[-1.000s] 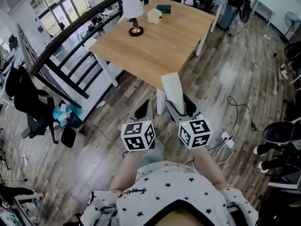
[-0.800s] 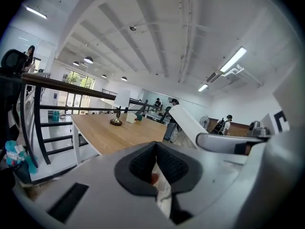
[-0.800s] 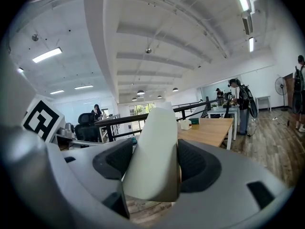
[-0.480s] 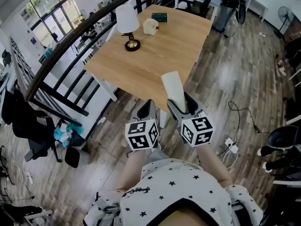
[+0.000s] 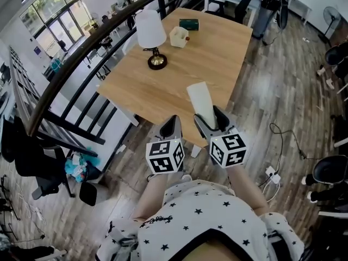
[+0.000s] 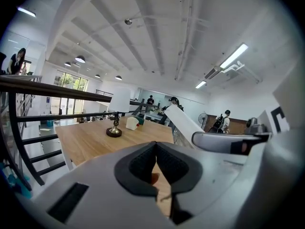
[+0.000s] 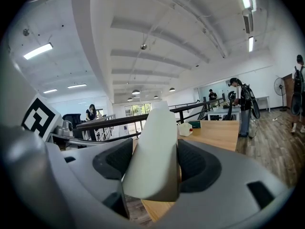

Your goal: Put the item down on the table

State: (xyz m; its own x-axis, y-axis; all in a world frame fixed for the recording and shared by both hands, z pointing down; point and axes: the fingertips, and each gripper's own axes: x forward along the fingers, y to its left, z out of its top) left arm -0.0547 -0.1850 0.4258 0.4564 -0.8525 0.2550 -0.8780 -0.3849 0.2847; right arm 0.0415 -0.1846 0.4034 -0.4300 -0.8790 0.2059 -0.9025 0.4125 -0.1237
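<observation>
Still clamping the white item (image 5: 199, 98), the right gripper (image 5: 209, 118) has neared the table (image 5: 212, 48).

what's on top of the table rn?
A lamp, small white box, dark box. The white item in the right claw hides a strip by the near edge.

1. I can read no word, number or brand anywhere in my feeds.
2. White cube with black square markers (image 5: 165, 156) on my left gripper (image 5: 173, 122), at six o'clock in the head view: blocky coded patterns only, no letters.
3. Matching white marker cube (image 5: 228, 150) on my right gripper (image 5: 210, 113), at four o'clock: the same kind of pattern.
4. White star-printed shirt (image 5: 190, 224), at six o'clock: a short dark cursive line on the chest, too small to read.
5. Dark green flat box (image 5: 189, 24) on the light wooden table (image 5: 185, 64), at twelve o'clock: pale marks on its lid, illegible.
</observation>
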